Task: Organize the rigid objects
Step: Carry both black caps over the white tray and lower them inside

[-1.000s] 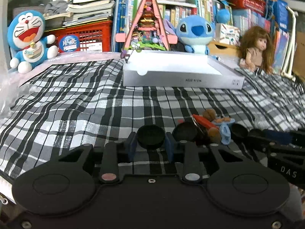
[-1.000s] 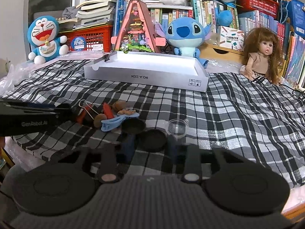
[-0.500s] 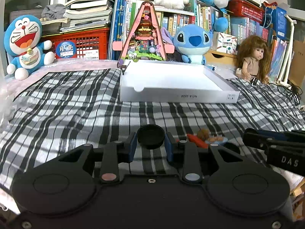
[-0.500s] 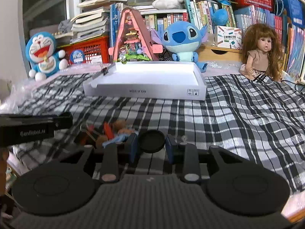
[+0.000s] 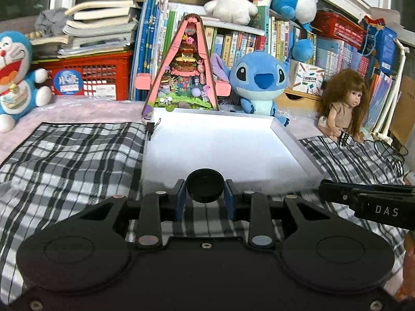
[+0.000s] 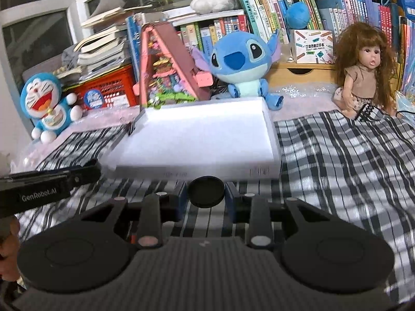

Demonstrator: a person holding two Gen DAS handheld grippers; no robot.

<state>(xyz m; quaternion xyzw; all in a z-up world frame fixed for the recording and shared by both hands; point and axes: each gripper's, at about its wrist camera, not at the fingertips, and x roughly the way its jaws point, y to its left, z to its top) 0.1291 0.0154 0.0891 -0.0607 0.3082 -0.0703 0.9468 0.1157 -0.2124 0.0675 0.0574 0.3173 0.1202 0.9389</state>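
Note:
My left gripper (image 5: 205, 194) is shut on a round black lid (image 5: 205, 185), held in the air at the near edge of the shallow white box (image 5: 293, 142). My right gripper (image 6: 206, 197) is shut on another round black lid (image 6: 206, 191), held just short of the near wall of the same white box (image 6: 269, 134). The box's floor looks bare. The right gripper's body shows at the right of the left wrist view (image 5: 368, 199). The left gripper's body shows at the left of the right wrist view (image 6: 49, 184).
The box lies on a black-and-white checked cloth (image 5: 72, 155). Behind it stand a pink triangular toy house (image 5: 184, 70), a Stitch plush (image 5: 259, 80), a Doraemon plush (image 5: 13, 77), a doll (image 5: 342, 106) and shelves of books. A binder clip (image 5: 153, 127) sits at the box's far left corner.
Both grippers have lifted off the cloth with their black lids and moved forward to the white box. The pile of small objects on the cloth has dropped out of view.

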